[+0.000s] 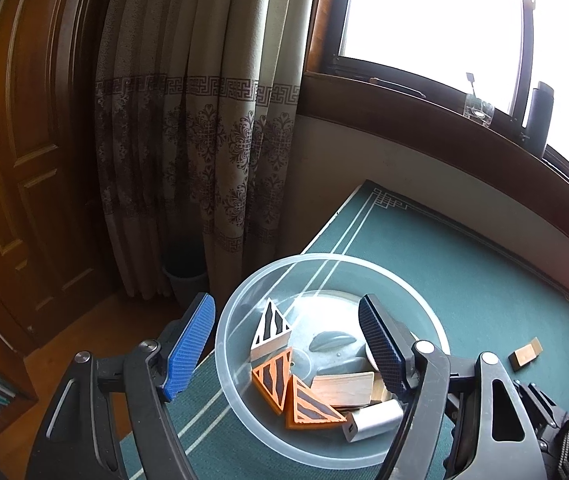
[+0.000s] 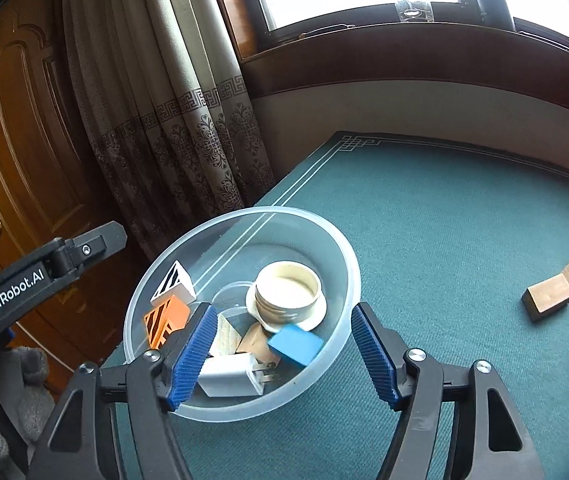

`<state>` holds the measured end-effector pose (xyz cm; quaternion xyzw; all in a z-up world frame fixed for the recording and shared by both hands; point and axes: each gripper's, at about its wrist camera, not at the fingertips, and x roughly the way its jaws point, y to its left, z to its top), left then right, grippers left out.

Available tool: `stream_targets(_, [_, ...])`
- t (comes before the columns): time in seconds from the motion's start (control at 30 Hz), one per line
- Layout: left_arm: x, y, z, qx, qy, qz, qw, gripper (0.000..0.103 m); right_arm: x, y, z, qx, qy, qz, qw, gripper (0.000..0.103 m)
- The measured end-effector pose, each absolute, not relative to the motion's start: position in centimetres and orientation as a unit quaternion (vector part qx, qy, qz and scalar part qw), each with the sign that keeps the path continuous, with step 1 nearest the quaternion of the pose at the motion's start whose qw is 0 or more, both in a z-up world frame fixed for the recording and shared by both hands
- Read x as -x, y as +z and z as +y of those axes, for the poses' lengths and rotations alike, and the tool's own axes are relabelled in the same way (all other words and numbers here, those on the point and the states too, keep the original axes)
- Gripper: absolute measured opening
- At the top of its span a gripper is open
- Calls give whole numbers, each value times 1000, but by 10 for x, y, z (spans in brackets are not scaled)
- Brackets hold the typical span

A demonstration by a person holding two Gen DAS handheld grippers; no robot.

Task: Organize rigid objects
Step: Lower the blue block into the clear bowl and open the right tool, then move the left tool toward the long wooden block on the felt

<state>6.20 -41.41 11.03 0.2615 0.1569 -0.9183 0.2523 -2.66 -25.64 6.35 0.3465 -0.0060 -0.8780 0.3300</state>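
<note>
I see the green table mat point(image 2: 464, 208) carrying the clear bowl point(image 2: 336, 240) near its left edge, filled with blocks and a white charger point(image 2: 230, 376). A lone wooden block point(image 2: 552, 292) lies toward the right edge. My left gripper point(image 1: 288, 344) and right gripper point(image 2: 280, 354) both gape wide, empty, over the bowl.

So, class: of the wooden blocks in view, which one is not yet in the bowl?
The brown wooden block lying alone on the green mat, right of the clear bowl. The other wooden pieces already sit inside it.
</note>
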Motion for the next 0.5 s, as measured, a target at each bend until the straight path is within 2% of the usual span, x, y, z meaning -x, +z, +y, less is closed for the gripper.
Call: stream_targets(0.5, [-56,107,-402,-267,-922,146,240,80,35,41,-203,-376,-885,-52,269,73])
